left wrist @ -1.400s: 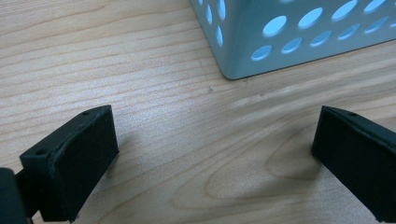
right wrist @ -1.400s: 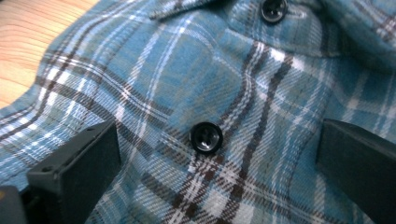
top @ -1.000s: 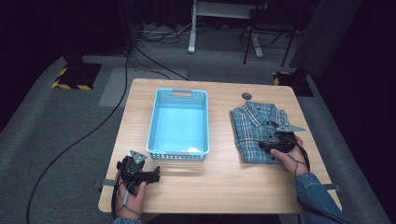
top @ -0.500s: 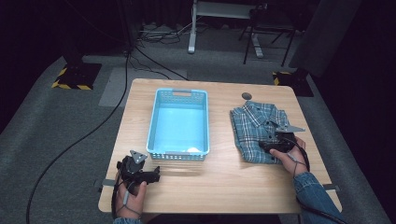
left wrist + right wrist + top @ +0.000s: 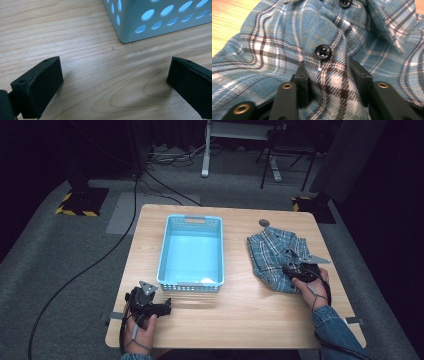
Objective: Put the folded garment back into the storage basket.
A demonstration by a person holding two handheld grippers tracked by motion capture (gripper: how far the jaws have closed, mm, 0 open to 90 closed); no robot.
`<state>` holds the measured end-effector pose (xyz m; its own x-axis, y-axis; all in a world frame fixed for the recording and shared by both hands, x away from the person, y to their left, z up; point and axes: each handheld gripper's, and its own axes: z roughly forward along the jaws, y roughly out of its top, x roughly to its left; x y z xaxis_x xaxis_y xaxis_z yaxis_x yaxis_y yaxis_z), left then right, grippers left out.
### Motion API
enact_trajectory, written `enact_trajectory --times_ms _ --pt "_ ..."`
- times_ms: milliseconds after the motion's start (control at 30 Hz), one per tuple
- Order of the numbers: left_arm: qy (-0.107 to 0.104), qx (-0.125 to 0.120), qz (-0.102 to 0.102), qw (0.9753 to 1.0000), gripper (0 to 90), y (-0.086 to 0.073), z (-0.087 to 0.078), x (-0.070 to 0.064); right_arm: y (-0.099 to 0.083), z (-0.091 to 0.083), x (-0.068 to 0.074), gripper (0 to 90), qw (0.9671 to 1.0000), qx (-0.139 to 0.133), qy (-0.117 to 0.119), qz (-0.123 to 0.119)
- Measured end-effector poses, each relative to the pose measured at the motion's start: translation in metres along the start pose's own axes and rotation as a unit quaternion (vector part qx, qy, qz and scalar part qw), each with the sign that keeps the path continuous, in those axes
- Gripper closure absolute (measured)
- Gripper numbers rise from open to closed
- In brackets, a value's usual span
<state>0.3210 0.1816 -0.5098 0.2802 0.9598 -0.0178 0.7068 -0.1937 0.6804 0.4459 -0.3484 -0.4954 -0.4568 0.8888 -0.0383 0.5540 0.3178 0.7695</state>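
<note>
Plaid shirt (image 5: 274,255) is getting pinched by my right gripper (image 5: 329,75), fingers bunching a fold; my left gripper (image 5: 112,82) is idling wide open beside the basket (image 5: 167,251).

— Where does everything sit?
— The basket (image 5: 192,251) lies mid-table (image 5: 240,312), the shirt (image 5: 274,256) to its right. My left gripper (image 5: 165,308) rests before the basket's near-left corner; my right gripper (image 5: 286,268) is on the shirt.

I see a brightly lit table (image 5: 240,320) from overhead against a dark, dim room; close shirt (image 5: 274,50) fabric looks slightly soft.
</note>
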Motion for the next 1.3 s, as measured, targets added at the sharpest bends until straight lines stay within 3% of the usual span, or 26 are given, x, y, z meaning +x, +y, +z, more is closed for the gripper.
enact_trajectory --times_ms 233,400,533,967,1300 --pt "0.000 0.000 0.000 1.0000 0.1 0.000 0.000 0.000 -0.001 -0.006 -0.002 69.4 0.9998 -0.019 0.006 0.003" --pt "0.000 0.000 0.000 1.0000 0.1 0.000 0.000 0.000 0.006 -0.014 0.000 72.8 0.9996 -0.026 -0.005 -0.003" --pt "0.000 0.000 0.000 1.0000 0.1 0.000 0.000 0.000 0.012 -0.022 -0.002 73.2 0.9992 -0.039 -0.006 0.002" --pt "0.000 0.000 0.000 1.0000 0.1 0.000 0.000 0.000 0.039 -0.056 -0.004 73.4 0.9963 -0.084 -0.015 -0.016" --pt "0.000 0.000 0.000 1.0000 0.1 0.000 0.000 0.000 0.056 -0.069 0.000 73.4 0.9955 -0.092 -0.006 -0.024"
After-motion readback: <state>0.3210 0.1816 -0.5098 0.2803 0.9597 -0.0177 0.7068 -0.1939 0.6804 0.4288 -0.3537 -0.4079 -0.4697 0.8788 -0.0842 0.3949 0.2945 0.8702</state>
